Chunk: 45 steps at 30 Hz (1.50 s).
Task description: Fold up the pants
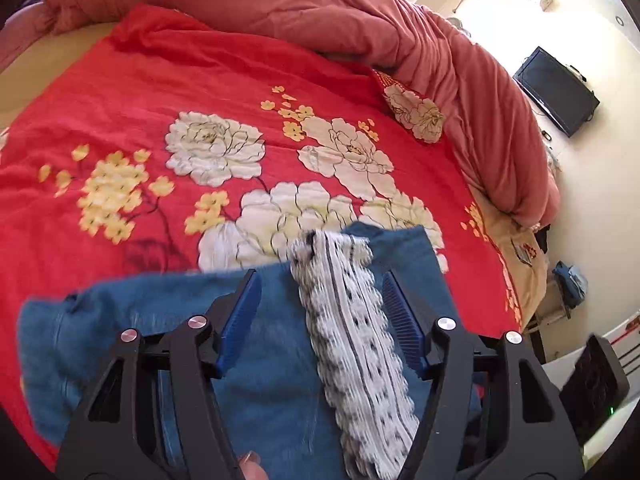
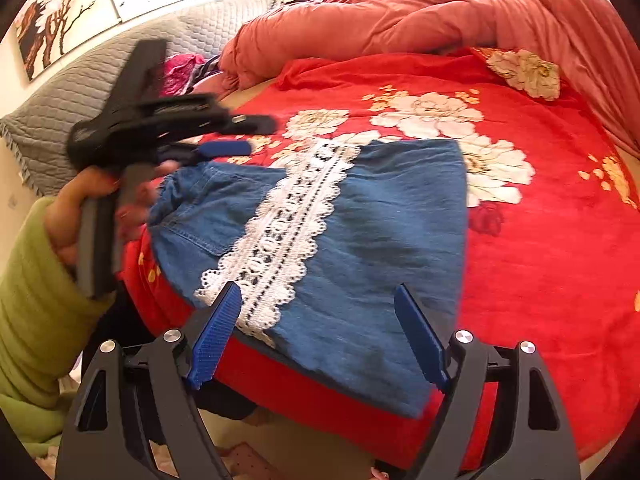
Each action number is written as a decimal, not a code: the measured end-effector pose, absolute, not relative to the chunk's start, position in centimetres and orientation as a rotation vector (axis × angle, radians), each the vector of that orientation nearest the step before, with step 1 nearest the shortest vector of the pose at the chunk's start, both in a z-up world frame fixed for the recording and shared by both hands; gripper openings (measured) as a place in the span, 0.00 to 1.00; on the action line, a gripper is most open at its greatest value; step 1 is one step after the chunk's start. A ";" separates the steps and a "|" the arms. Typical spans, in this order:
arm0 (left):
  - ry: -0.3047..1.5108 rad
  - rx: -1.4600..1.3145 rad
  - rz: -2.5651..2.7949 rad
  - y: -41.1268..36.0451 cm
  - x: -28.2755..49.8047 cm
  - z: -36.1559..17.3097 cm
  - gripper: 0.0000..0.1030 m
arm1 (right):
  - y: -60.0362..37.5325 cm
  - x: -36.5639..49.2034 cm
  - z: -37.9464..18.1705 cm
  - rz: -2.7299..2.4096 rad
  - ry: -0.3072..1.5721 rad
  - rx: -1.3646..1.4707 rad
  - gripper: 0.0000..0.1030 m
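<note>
Blue ribbed pads of the right gripper (image 2: 318,334) stood wide apart w/ nothing between them, poised just above the near edge of the pants (image 2: 380,248), in the right wrist view. Denim lay folded into a compact, roughly rectangular bundle at the near edge of the bed, on a red floral bedspread (image 2: 540,280), one corner hanging slightly over the side. White lace trim (image 2: 288,224) ran diagonally across the top layer, and a back pocket showed at the bundle's left end.

At upper left of the same view, the left gripper (image 2: 234,136) was held clear of the fabric by a hand (image 2: 80,208) in a green sleeve (image 2: 36,300), blurred w/ motion; the denim's gathered left end sat just below its tips. From its own camera the left gripper (image 1: 320,316) had its jaws partly open, empty, w/ the lace strip and denim lying beneath but not pinched.

Judging by the layout, most of the folding appeared done: legs seemed doubled over, edges approx. aligned, neither tool holding cloth. What could remain was a final fold or a bit of smoothing; the left end looked bunched, and the overhanging corner might need nudging back onto the bed. Whether another fold was intended couldn't be told from these views.

A pink-red duvet (image 2: 400,12) lay heaped along the far side, a grey quilted pillow (image 2: 80,92) at left.
</note>
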<state>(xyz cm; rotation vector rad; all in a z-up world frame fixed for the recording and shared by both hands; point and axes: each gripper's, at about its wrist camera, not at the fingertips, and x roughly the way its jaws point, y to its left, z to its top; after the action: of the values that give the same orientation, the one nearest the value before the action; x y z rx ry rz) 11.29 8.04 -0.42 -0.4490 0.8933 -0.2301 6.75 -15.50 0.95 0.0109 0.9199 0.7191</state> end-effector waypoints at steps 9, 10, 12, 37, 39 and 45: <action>0.904 -0.460 -0.231 6.8 6.5 0.2 0.56 | -18.6 6.7 1.0 0.631 0.904 0.029 0.80; 0.913 -0.454 -0.241 6.4 6.1 0.0 0.56 | -18.9 6.6 1.1 0.624 0.902 0.031 0.80; 0.932 -0.439 -0.240 6.0 5.3 -0.3 0.56 | -19.5 6.6 1.1 0.603 0.893 0.034 0.80; 1.079 -0.333 -0.217 2.1 1.7 -4.0 0.12 | -16.7 7.0 1.6 0.664 0.862 -0.047 0.78; 1.090 -0.326 -0.208 1.9 1.9 -4.5 0.19 | -15.6 7.3 0.8 0.650 0.877 -0.109 0.73; 1.081 -0.318 -0.211 1.9 1.6 -4.6 0.31 | -15.9 7.7 -2.8 0.614 0.982 -0.134 0.71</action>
<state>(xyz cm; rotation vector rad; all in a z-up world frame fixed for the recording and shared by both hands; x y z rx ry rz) 1.59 1.94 -4.57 -0.3182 1.0809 -0.2109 7.70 -15.93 -2.79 -0.1343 0.9824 0.6136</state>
